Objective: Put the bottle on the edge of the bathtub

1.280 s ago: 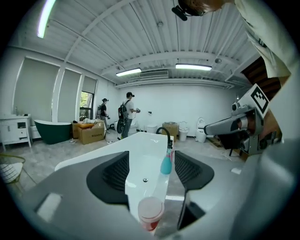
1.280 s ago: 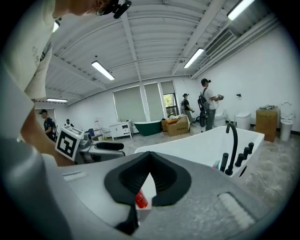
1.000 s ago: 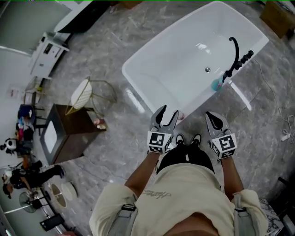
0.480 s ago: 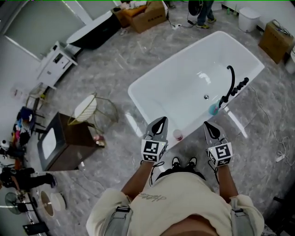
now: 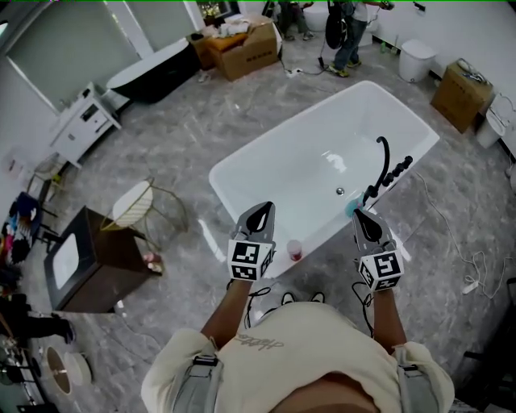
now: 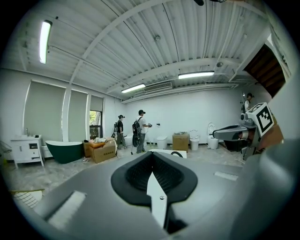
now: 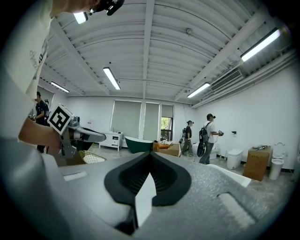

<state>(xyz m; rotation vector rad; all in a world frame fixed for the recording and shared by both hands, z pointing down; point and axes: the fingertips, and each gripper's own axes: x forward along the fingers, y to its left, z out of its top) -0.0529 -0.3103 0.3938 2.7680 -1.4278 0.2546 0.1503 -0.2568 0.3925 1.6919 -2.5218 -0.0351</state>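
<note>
A small pink bottle (image 5: 295, 251) stands upright on the near rim of the white bathtub (image 5: 242, 173), between my two grippers and touched by neither. My left gripper (image 5: 261, 210) hovers just left of the bottle with its jaws shut and nothing between them. My right gripper (image 5: 362, 215) is to the bottle's right, near the tub's corner, also shut and empty. In the left gripper view the left gripper (image 6: 151, 157) points level across the room, and in the right gripper view so does the right gripper (image 7: 149, 157). The bottle is not in either gripper view.
A black faucet (image 5: 385, 171) rises at the tub's right rim, with a teal object (image 5: 351, 209) by its foot. A dark wooden cabinet (image 5: 89, 262) and a wire-framed stool (image 5: 141, 206) stand to the left. Cardboard boxes (image 5: 246, 44), people (image 5: 343, 24) and a floor cable (image 5: 459, 254) lie beyond.
The left gripper, open beside the bottle a second ago, has shut empty and drawn back. The bottle stays on the rim. The head view has tilted up, showing more of the room.
</note>
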